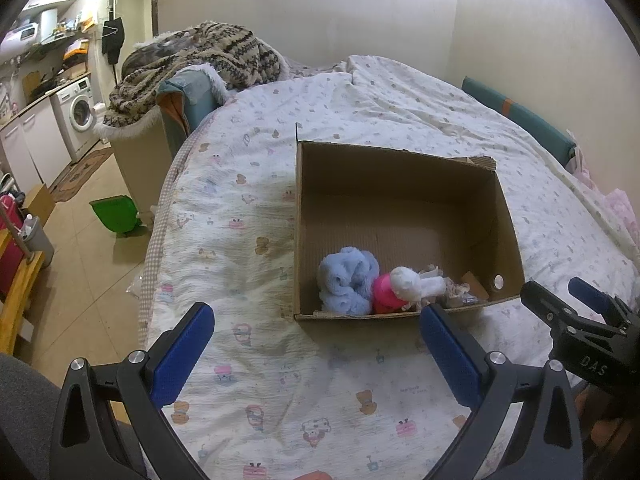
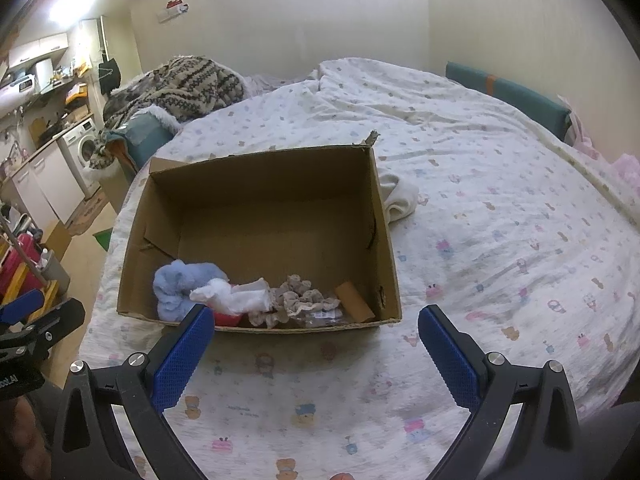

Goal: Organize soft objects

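Observation:
An open cardboard box (image 1: pixel 400 184) (image 2: pixel 260 176) stands on the bed. Along its near wall lie a light blue plush (image 1: pixel 348 282) (image 2: pixel 180 284), a pink and white soft toy (image 1: pixel 394 286) (image 2: pixel 236 298), a beige crumpled cloth (image 2: pixel 300 300) and a brown cardboard piece (image 2: pixel 354 300). A white cloth (image 2: pixel 398 198) lies on the bed just right of the box. My left gripper (image 1: pixel 316 320) is open and empty in front of the box. My right gripper (image 2: pixel 316 320) is open and empty, also before the box; it shows in the left wrist view (image 1: pixel 560 292).
The bed has a cartoon-print quilt (image 1: pixel 256 248) (image 2: pixel 500 240). A patterned blanket (image 1: pixel 200 60) is piled at the far left corner. A teal headboard pad (image 2: pixel 508 92) lines the right wall. The floor, a green dustpan (image 1: pixel 114 212) and a washing machine (image 1: pixel 78 114) lie left.

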Demonstrator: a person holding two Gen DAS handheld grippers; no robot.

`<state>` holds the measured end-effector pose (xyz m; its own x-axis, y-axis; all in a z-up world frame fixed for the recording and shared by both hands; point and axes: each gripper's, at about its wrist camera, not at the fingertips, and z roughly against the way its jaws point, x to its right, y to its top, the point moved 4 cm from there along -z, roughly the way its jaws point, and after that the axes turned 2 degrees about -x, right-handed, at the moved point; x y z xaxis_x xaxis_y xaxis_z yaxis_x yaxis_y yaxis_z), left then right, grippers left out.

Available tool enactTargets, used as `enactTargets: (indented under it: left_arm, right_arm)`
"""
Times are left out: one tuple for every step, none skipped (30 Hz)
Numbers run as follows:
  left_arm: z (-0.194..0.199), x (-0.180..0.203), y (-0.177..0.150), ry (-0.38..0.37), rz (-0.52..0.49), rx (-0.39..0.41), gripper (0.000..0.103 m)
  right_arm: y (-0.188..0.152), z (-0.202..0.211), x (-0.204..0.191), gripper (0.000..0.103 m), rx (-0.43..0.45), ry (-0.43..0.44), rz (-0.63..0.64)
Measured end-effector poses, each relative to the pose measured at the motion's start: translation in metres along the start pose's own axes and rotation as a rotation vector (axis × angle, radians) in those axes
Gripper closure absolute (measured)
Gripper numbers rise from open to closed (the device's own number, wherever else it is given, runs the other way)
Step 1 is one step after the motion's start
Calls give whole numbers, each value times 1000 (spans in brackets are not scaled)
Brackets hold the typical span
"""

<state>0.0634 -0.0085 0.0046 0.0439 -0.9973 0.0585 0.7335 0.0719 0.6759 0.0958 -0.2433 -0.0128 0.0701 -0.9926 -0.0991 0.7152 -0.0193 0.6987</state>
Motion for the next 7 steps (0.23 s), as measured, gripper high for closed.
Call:
enactTargets:
  left_arm:
    - [0,1,0,-1,0,-1,1]
    - [-1,1,-1,-3,-1,-4,1]
    - [-1,2,-1,-4,-2,-4,1]
    - [0,2,-2,-4,-4,-3,1]
    - [-1,2,-1,-4,-4,-2,1]
    - [-1,2,-2,-3,-5,0,1]
    - [-1,3,-2,-4,-8,1,1]
  right_arm:
    - [1,1,-1,0,1,2,1]
    - [1,1,-1,0,2,3,1]
    - [1,1,-2,0,4,3,2]
    - [1,2,-2,0,6,2,2]
    - [2,2,-2,0,7,2,1]
    - [2,2,-2,0,7,3,1]
    - [2,2,-2,0,7,3,0]
